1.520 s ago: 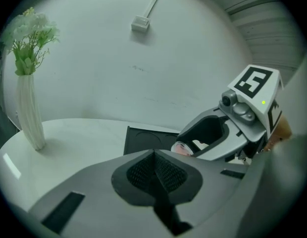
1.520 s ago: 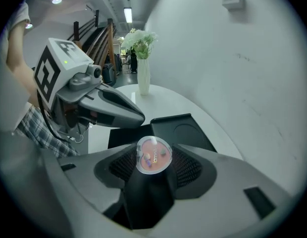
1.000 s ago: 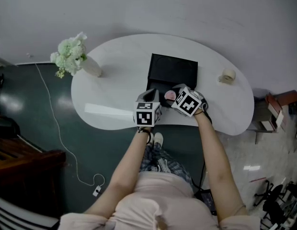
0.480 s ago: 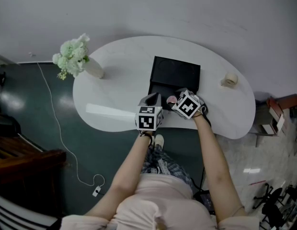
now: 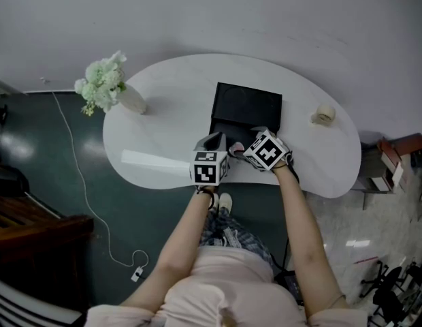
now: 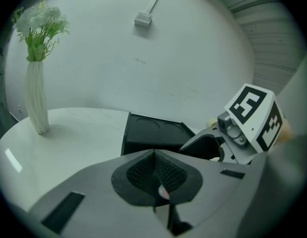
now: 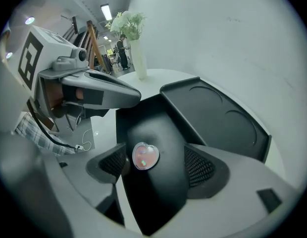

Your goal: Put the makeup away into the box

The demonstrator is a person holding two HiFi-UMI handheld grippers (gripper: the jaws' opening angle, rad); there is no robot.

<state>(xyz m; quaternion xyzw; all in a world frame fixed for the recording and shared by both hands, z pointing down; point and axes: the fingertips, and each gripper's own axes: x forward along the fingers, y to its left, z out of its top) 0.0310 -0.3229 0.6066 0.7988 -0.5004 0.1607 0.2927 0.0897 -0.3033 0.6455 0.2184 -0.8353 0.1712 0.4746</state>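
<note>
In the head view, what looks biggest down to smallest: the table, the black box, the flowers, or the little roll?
1. table
2. black box
3. flowers, though they stand up nearer the camera, so this one is less sure
4. little roll

Pale pink top (image 5: 218,281), plaid trousers (image 5: 224,231), grey fingers (image 7: 242,182), black-and-white marker cubes (image 5: 205,167)

1. Head view: dim, flat, greyish light; a pale glare streak crosses the tabletop (image 5: 153,159), and the glossy floor (image 5: 47,176) shows soft reflections.
2. The black box (image 5: 246,104) swallows detail.
3. Both gripper views bend strongly, with dark vignetted corners.
4. Right gripper view: a ceiling lamp (image 7: 105,11) glows upper left; the near foreground is soft.
</note>
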